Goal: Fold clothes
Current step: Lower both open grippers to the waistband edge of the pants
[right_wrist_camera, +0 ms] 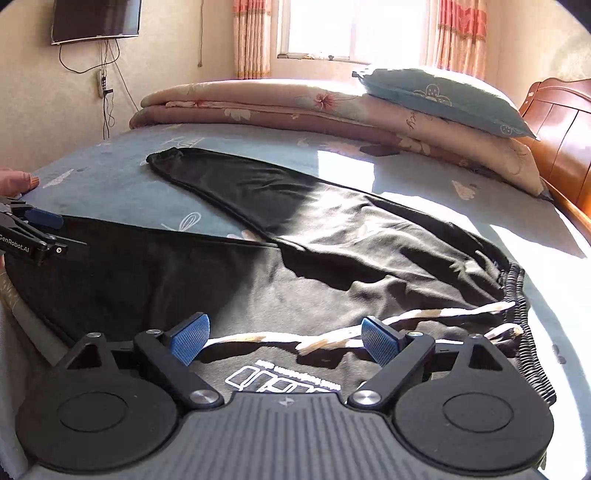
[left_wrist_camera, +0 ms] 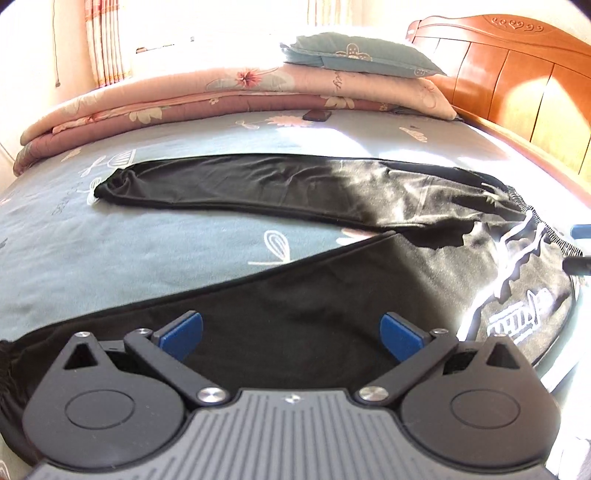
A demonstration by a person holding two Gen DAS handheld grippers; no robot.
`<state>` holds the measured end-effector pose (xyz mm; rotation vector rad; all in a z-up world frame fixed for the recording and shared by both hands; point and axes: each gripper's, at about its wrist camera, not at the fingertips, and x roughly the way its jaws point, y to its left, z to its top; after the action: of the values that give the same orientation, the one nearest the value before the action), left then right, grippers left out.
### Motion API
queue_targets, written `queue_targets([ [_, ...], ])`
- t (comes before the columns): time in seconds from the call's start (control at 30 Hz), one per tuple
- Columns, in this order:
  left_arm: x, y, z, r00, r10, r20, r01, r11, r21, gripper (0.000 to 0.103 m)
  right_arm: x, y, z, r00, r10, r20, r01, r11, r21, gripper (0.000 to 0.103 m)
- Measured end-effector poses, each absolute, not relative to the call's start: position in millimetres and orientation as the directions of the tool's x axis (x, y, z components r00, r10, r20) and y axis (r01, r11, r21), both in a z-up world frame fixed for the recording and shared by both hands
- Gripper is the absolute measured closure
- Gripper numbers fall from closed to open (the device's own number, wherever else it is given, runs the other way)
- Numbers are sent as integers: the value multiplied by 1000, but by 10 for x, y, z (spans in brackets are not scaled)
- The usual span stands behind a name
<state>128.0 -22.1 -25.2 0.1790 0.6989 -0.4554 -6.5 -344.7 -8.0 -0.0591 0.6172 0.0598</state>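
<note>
Sunlit window (right_wrist_camera: 354, 29), striped curtains (right_wrist_camera: 251, 37), wooden headboard (left_wrist_camera: 517, 74), wall-mounted TV (right_wrist_camera: 96, 18)

One pair of trousers (right_wrist_camera: 332, 236), one pillow (right_wrist_camera: 443, 99) (atop one quilt (right_wrist_camera: 258, 103)).

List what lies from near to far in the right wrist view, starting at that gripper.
Right gripper → white drawstring → black trousers → blue-grey bed sheet → folded pink quilt → window.
</note>
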Motion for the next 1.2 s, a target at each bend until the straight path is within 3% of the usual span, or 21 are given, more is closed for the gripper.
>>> queue_targets([
  [0.1, 1446, -471, -138, 674, -367, -641, 505, 862, 38, 9, -6, -3998, 142, 835, -23, -550, -13, 998, -61, 23],
  [0.23, 1688, -877, -65, 657, -390, -645, 570, 817, 86, 40, 194, -4785, 273, 840, -103, -532, 80, 995, -65, 38],
  [0.27, 1758, -988, -65, 645, -400, -652, 589, 803, 91, 43, 276, -4961, 269, 837, -109, -536, 94, 994, -54, 40],
  [0.4, 2056, -1415, -86, 601, -438, -668, 653, 751, 95, 43, 698, -5627, 158, 828, -90, -554, 107, 994, -2, 41],
  [0.6, 2444, -2062, -221, 504, -522, -688, 779, 619, 101, 43, 1457, -6089, -61, 813, 61, -579, -57, 998, 26, 41],
  [0.83, 2913, -2567, -524, 352, -582, -733, 877, 479, 41, 43, 2355, -6330, -696, 727, 211, -653, -193, 976, 101, 41],
  [1.2, 3310, -2898, -810, 361, -601, -713, 918, 362, 160, 43, 2731, -6384, -1139, 657, 281, -699, -289, 951, 111, 44],
])
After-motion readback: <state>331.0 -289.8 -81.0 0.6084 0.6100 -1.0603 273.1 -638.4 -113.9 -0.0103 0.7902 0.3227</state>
